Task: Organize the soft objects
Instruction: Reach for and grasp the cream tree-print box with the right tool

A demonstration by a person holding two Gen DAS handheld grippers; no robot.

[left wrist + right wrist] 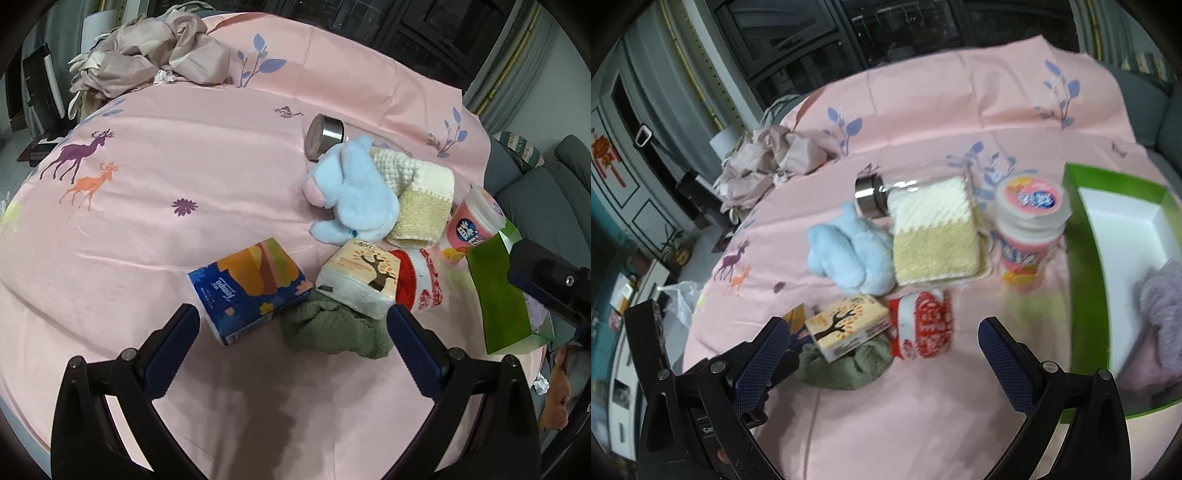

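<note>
While one lilac towel (1161,295) sits in the green box (1086,258) at right, both grippers (291,325) (882,339) gape empty; centre pile (365,206) remains.

A round table under a pink cloth (184,155) printed with deer and leaves fills the room's middle. Dark panelled cabinets (424,33) stand behind it, grey walls with gilt trim (690,74) beside them. A grey sofa (546,184) sits at one side, with a red hanging ornament (605,155) on the wall.
</note>
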